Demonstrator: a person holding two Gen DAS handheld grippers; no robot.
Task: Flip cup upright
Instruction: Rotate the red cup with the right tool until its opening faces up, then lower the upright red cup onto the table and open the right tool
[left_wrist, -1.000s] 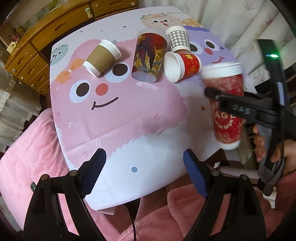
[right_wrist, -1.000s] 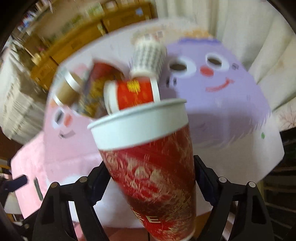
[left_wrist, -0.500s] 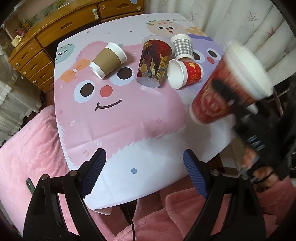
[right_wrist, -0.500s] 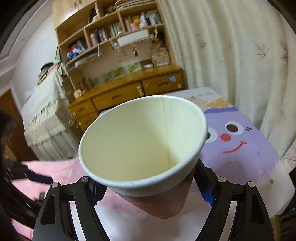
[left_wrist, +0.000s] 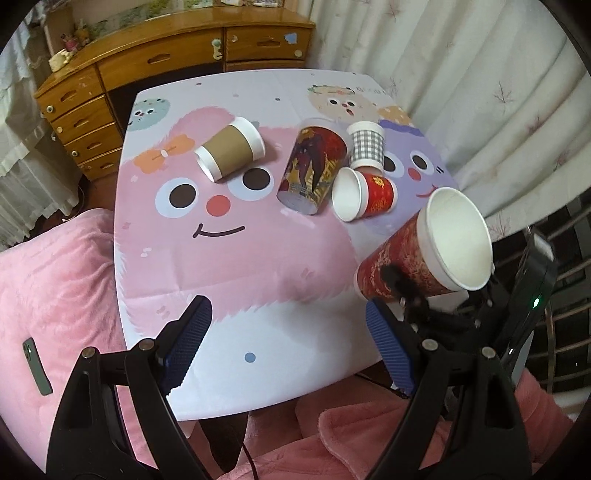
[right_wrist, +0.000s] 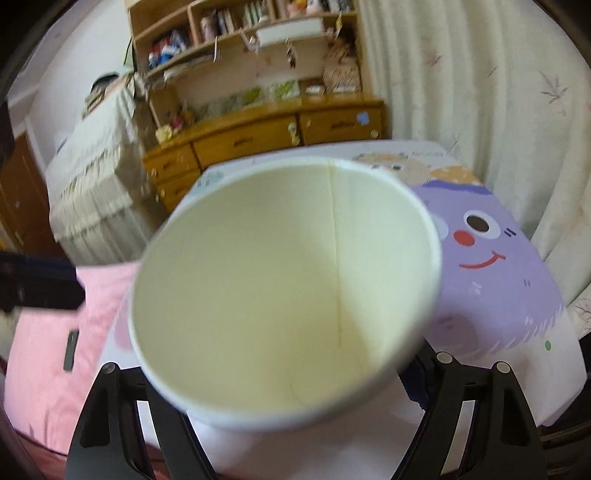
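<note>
Tipped further since half a second ago, the red cup (left_wrist: 424, 254) now leans mouth-up over the desk's (left_wrist: 236, 266) near right edge.
Nearest, the left hand-held gripper (left_wrist: 288, 347) gapes wide, holding nothing; the right hand-held gripper (right_wrist: 280, 384) pinches the cup's lower body; farther off four cups lie clustered.

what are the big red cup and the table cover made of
Red cup: looks like paper, matte, with a rolled white rim and a glued seam down its inside. Table cover: probably thin wipeable plastic or coated cloth, smooth, printed cartoon faces, faint fold creases.
</note>
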